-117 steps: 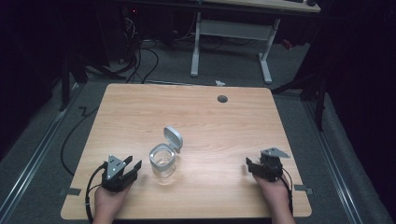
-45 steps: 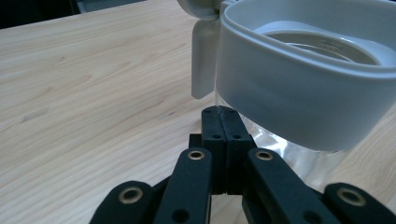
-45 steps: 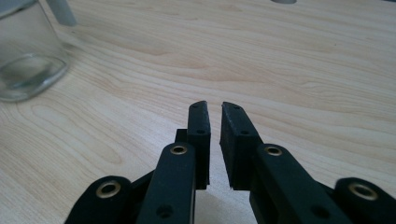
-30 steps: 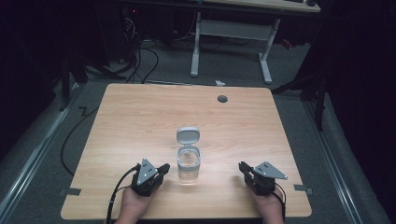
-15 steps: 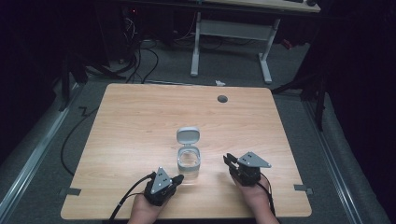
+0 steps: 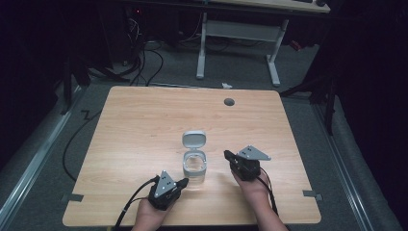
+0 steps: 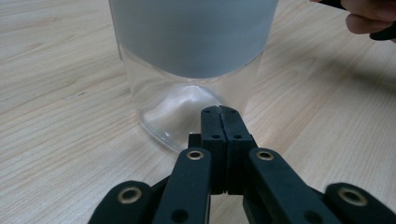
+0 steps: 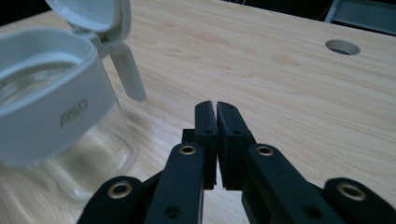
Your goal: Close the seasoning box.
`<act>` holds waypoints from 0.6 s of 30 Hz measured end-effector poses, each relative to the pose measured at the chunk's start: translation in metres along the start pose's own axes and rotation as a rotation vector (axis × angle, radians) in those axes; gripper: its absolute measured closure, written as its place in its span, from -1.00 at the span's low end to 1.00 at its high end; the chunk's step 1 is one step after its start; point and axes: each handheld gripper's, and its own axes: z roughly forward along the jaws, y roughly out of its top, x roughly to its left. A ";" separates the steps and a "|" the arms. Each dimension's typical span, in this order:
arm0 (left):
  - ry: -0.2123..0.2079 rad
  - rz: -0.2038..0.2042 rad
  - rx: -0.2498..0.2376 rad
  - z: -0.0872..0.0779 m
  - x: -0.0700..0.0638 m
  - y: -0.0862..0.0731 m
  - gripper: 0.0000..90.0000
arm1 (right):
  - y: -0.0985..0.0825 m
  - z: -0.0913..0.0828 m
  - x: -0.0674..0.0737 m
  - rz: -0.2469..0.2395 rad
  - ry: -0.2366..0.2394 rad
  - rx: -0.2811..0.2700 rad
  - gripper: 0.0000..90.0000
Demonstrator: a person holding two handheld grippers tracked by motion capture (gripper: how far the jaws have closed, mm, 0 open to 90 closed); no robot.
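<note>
- One clear glass jar [image 6: 195, 169] with a pale grey plastic collar stands upright on the light wooden surface [image 6: 144, 125], low in the middle of the high view, between the two hand-held tools.
- Its grey flip lid [image 6: 194, 139] is swung open and tilts back on a hinge at the far side of the collar; in the right gripper view the same lid [image 8: 91, 14] sits at the upper left, with a grey latch tab hanging below it.
- Left gripper [image 6: 180, 183] — lower left of centre in the high view, held in a hand [image 6: 146, 219] that enters from the bottom edge. Its jaws are pressed together with nothing between them, and their tips are just beside the base of the jar [image 7: 187, 93]; whether they touch the glass I cannot tell.
- Right gripper [image 6: 227, 155] — right of the jar in the high view, held in the other hand [image 6: 252, 185]. Its jaws have just been closing and now meet, with nothing between them. They stand near the jar's right side but apart from it, pointing toward the upper left of the frame.
- In the right gripper view the jar [image 8: 51, 116] is at the left, and faint raised lettering shows on its collar.
- A round grey cable hole [image 6: 229, 102] lies in the surface near its far edge, well apart from the jar.
</note>
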 end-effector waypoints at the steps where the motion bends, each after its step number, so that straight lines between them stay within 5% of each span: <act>1: 0.001 -0.001 -0.002 0.000 0.000 0.000 0.99 | 0.003 0.003 0.000 0.010 0.006 0.000 1.00; 18: 0.037 0.013 -0.022 0.002 0.001 -0.001 1.00 | 0.044 0.038 0.011 -0.002 0.043 -0.045 1.00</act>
